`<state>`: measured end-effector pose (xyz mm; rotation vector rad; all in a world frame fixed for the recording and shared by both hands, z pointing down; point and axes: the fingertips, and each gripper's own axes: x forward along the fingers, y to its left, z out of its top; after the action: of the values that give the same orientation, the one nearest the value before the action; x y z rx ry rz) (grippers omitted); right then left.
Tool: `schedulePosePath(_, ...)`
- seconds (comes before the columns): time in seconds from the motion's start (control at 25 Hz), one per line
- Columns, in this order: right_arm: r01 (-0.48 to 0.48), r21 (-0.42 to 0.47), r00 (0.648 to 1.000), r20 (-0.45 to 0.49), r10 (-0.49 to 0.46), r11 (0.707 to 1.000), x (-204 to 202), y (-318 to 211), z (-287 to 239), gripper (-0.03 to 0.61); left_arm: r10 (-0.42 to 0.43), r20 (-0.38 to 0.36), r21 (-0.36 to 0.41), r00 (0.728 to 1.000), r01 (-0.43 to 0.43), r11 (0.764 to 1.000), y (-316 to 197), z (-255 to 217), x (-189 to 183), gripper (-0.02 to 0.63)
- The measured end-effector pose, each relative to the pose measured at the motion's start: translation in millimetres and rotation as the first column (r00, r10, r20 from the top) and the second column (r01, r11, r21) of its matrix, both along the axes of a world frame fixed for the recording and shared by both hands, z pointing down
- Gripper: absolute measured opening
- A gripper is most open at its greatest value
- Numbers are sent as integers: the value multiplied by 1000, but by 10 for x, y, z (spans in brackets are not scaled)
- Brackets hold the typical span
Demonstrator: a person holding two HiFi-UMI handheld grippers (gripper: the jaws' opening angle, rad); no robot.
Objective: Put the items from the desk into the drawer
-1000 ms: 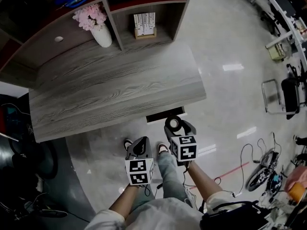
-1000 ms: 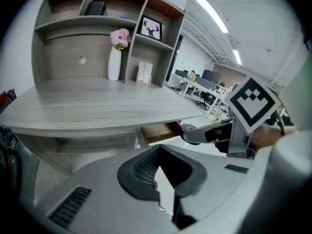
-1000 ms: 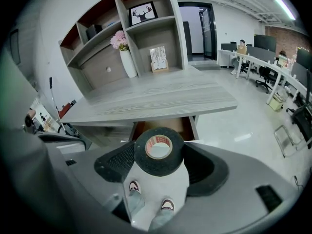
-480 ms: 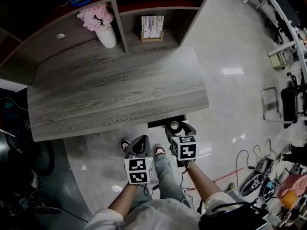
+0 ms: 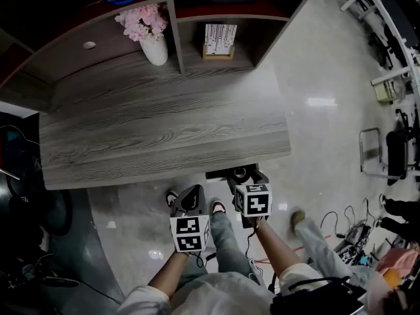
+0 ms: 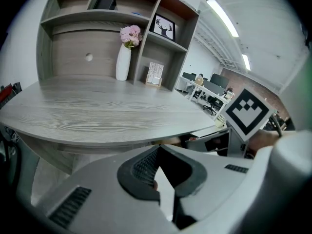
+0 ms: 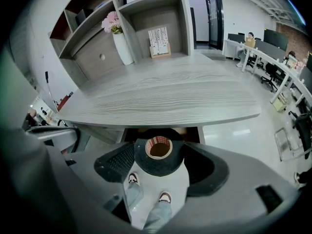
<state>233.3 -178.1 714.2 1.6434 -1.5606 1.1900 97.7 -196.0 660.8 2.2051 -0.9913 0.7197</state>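
My right gripper (image 5: 244, 176) is shut on a roll of black tape (image 5: 240, 173) with a brown core. It holds the roll just below the front edge of the grey wooden desk (image 5: 164, 130), in front of the open drawer (image 5: 226, 173). In the right gripper view the tape roll (image 7: 159, 153) sits between the dark pads, with the drawer's dark opening (image 7: 141, 132) right behind it. My left gripper (image 5: 190, 197) hangs lower and to the left, over the floor. In its own view the left gripper (image 6: 158, 152) is shut with nothing in it.
A white vase of pink flowers (image 5: 153, 38) and a small striped card stand (image 5: 220, 41) sit at the back by the shelf unit (image 5: 216, 5). Another person's leg and shoe (image 5: 300, 220) are on the floor to the right. Cables (image 5: 341, 231) lie further right.
The right gripper has carried the tape slightly closer to the drawer under the desk edge. A person's leg has come into view on the right. The left gripper has hardly moved.
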Motion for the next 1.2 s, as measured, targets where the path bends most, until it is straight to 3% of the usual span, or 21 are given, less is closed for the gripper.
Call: schedulePosePath(1.2, -50, 83, 999, 1, 50, 995, -27, -186, 71, 305, -31, 14, -12, 999, 32, 999, -59, 83, -176, 8)
